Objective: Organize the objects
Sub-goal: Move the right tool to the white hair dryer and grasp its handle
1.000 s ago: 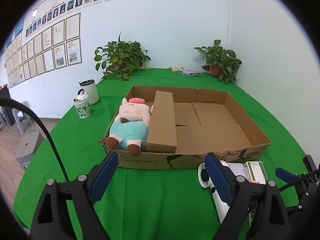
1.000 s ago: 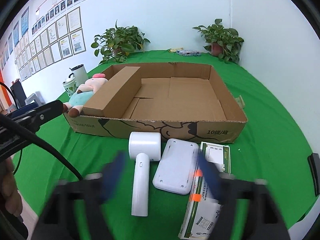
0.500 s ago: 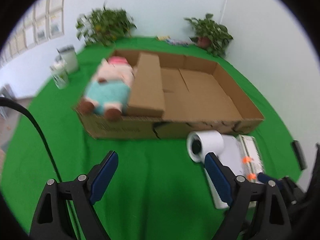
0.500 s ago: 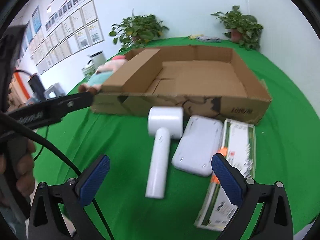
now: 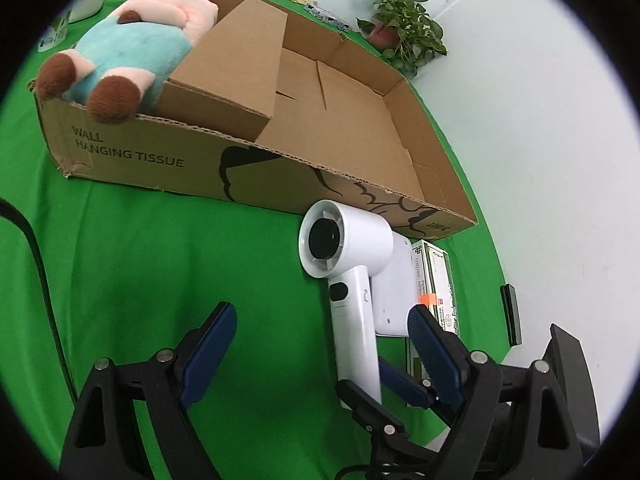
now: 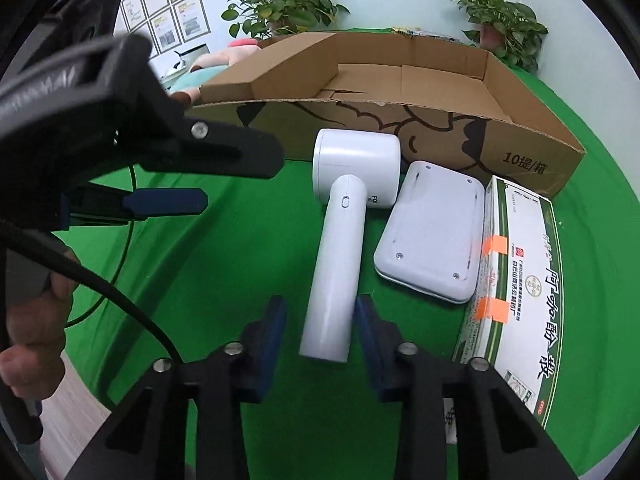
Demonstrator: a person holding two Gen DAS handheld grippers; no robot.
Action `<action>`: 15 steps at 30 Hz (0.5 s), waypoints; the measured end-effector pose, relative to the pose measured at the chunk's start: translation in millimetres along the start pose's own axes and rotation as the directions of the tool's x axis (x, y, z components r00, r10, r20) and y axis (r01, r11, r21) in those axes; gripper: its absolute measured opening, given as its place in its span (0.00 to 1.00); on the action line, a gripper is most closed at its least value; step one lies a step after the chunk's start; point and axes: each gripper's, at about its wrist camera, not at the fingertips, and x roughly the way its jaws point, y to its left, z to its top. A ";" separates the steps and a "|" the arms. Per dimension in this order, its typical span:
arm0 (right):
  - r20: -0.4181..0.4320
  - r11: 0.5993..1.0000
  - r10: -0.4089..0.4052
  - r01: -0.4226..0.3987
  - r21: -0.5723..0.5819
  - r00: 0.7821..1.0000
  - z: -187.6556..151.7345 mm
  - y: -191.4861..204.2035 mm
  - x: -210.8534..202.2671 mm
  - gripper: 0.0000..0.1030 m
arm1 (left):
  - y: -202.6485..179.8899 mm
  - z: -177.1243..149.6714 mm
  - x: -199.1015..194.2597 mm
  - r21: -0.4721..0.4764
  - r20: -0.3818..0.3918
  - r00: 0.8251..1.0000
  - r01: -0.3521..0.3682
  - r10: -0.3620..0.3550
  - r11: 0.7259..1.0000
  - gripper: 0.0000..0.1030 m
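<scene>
Box has its wide bay bare, plush pig in the narrow one; free room is up over the front wall, so lift clear of that edge; hair dryer lies just in front of box, handle pointing away from it; R gripper jaws have just been closing round the handle end, pads flanking it w/ a thin gap, not yet clamped; grip square, don't nudge white case alongside; L gripper gapes wide, empty, in front of box.

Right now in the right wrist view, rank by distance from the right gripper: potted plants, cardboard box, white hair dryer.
From the right gripper:
1. White hair dryer, handle between the fingers.
2. Cardboard box, behind the dryer.
3. Potted plants, by the back wall.
</scene>
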 end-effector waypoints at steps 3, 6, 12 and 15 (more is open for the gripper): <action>-0.007 1.000 0.008 -0.008 -0.009 1.000 0.9 1.8 1.7 0.26 | 2.5 -0.3 2.6 -0.003 -0.014 1.000 0.010 -0.010 1.000 0.84; -0.022 0.999 0.036 -0.036 -0.003 0.999 -2.9 2.3 -0.4 0.26 | 5.2 -5.3 4.5 -0.002 -0.034 0.999 0.031 -0.031 1.000 0.84; -0.058 0.993 0.115 -0.114 0.016 0.992 -19.2 11.7 -10.7 0.26 | 2.6 -23.1 13.7 -0.009 -0.105 0.987 0.123 -0.124 0.992 0.84; -0.043 0.992 0.123 -0.122 0.028 0.991 -20.7 12.8 -13.9 0.38 | -2.3 -29.2 22.6 -0.007 -0.136 0.979 0.151 -0.150 0.989 0.84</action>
